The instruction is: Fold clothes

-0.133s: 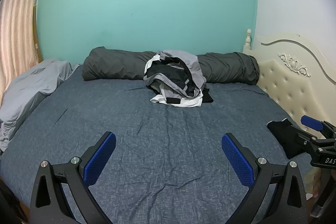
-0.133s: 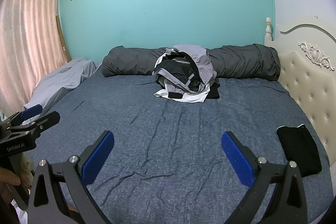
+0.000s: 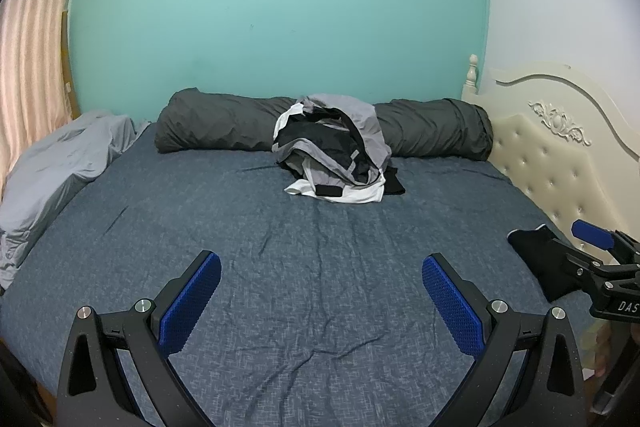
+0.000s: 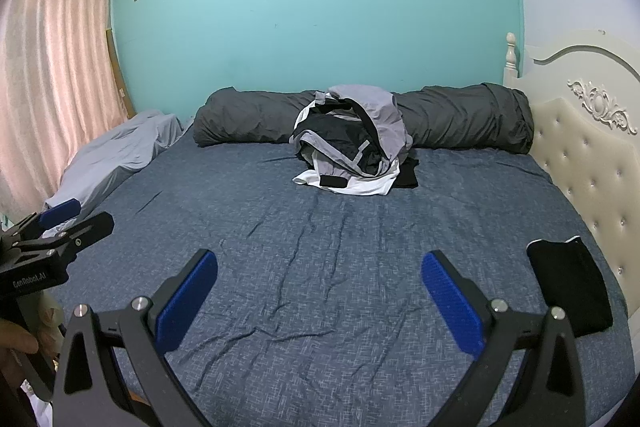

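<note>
Above a wide bed with a wrinkled dark-blue sheet [image 3: 320, 267], the black left gripper w/ blue pads [image 3: 320, 291] and its twin, the right gripper [image 4: 318, 291], hover side by side, jaws spread wide, both empty. Clothes to fold: a crumpled grey, black & white heap [image 3: 334, 151] lies far across the bed, against a rolled dark-grey duvet [image 3: 224, 127]. One folded black garment [image 4: 570, 287] sits at the bed's right edge, beside the cream tufted headboard [image 4: 588, 163].
</note>
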Demonstrator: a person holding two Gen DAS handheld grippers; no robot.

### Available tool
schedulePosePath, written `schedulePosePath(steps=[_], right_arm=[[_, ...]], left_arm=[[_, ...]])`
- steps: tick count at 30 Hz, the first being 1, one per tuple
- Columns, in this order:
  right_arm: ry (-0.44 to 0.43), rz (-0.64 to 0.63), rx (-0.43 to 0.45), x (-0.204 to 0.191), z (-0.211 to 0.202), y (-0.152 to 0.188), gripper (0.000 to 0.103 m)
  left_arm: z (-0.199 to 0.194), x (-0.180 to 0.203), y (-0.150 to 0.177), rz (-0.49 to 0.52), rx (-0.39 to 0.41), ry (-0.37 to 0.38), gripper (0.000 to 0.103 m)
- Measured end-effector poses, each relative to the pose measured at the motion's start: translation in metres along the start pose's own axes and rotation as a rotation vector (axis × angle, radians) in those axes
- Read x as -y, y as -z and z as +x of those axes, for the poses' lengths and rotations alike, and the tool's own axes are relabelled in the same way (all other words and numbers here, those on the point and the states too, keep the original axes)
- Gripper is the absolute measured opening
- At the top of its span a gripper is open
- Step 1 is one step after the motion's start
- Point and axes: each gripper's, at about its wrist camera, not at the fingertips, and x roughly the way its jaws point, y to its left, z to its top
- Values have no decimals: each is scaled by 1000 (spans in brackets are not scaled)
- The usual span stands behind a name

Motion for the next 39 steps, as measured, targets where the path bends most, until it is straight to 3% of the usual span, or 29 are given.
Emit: schedulePosePath(steps=[3,39], right_arm=[[1,0,1,0,1,1,103],[4,3,-6,2,2,2,103]], left_arm=[[2,1,1,2,-7,-44,103],[0,4,-1,3,-13,-63,103]])
